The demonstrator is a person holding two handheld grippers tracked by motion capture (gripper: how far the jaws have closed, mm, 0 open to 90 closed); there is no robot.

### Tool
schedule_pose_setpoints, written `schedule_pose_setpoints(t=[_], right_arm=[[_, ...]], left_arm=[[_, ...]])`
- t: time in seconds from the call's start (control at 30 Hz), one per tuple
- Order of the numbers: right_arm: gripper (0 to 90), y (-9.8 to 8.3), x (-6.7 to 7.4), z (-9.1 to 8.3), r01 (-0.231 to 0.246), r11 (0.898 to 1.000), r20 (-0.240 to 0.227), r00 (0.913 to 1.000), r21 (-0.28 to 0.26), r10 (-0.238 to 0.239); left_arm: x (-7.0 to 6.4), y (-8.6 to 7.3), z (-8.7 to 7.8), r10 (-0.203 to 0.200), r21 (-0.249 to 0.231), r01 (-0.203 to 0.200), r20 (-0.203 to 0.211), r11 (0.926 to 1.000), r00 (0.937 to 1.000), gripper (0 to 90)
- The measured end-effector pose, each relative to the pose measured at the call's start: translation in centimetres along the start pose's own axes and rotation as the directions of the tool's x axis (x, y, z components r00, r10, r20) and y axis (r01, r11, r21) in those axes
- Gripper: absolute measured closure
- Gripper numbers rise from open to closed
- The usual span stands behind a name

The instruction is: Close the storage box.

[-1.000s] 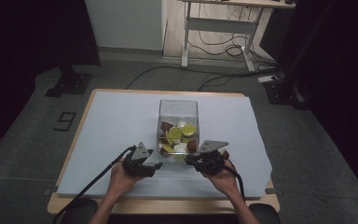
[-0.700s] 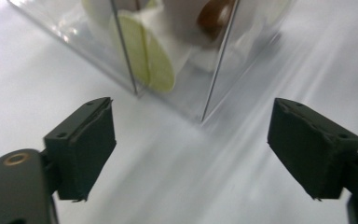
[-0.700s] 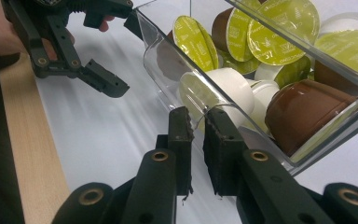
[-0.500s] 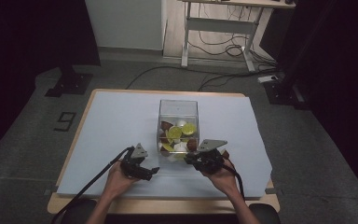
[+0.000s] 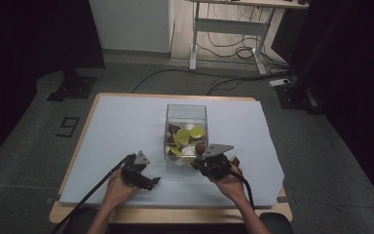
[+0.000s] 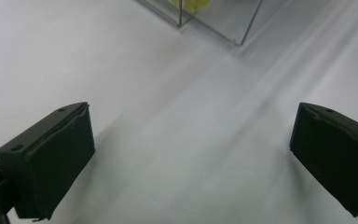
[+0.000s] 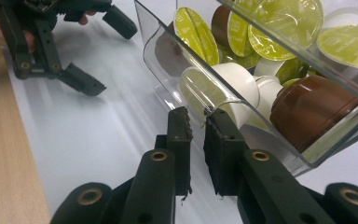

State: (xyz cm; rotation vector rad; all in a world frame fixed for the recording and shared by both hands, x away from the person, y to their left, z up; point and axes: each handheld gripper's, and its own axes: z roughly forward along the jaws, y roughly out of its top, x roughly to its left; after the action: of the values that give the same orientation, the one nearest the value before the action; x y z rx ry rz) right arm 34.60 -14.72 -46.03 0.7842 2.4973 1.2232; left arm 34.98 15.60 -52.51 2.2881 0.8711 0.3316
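Note:
A clear plastic box [image 5: 186,127] stands mid-table and holds several coffee capsules [image 7: 270,28], some with green lids, some brown, some white. My right gripper [image 7: 198,121] is shut on the box's thin near wall [image 7: 168,79], at its front right corner in the high view [image 5: 198,163]. My left gripper [image 5: 148,178] hovers low over the white paper, front left of the box. Its jaws have just been opening and now stand wide apart with nothing between them [image 6: 191,158]. The box's corner [image 6: 205,18] lies ahead of it. The right gripper view also shows the left gripper [image 7: 105,53].
White paper [image 5: 126,126] covers most of the wooden table [image 5: 175,214], whose bare edge runs along the front. A desk frame [image 5: 229,29] and cables lie on the floor beyond.
My left gripper has drawn back from the box's front toward the near left and sunk a little, its jaws spreading apart. The right gripper and the box have stayed put.

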Motion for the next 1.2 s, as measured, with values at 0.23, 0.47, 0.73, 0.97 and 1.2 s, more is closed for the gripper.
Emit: schedule_pose_setpoints(t=[0.23, 0.47, 0.73, 0.97, 1.2], right_arm=[[79.8, 0.3, -0.5, 0.5, -0.011, 1.0, 0.023, 0.9997, -0.004, 0.011], [79.8, 0.5, -0.9, 0.9, -0.022, 1.0, 0.032, 0.9992, -0.009, 0.023], [79.8, 0.7, -1.3, 1.2, -0.028, 1.0, 0.048, 0.9985, -0.008, 0.028], [79.7, 0.9, -1.4, 1.4, -0.03, 1.0, 0.055, 0.998, -0.004, 0.03], [79.8, 1.1, -1.6, 1.7, -0.037, 0.999, 0.08, 0.9961, -0.005, 0.038]], left_arm=[[0.0, -0.1, 0.2, -0.002, 0.007, 0.002, 0.003, 1.0, 1.0, 0.0], [0.0, -0.2, 0.2, -0.001, 0.003, 0.001, 0.003, 1.0, 1.0, 0.0], [0.0, -0.2, 0.3, -0.003, 0.003, 0.003, 0.004, 1.0, 1.0, 0.0], [0.0, -0.2, 0.3, -0.004, 0.004, 0.004, 0.004, 1.0, 1.0, 0.0], [0.0, -0.2, 0.3, -0.005, 0.004, 0.005, 0.005, 1.0, 1.0, 0.0]])
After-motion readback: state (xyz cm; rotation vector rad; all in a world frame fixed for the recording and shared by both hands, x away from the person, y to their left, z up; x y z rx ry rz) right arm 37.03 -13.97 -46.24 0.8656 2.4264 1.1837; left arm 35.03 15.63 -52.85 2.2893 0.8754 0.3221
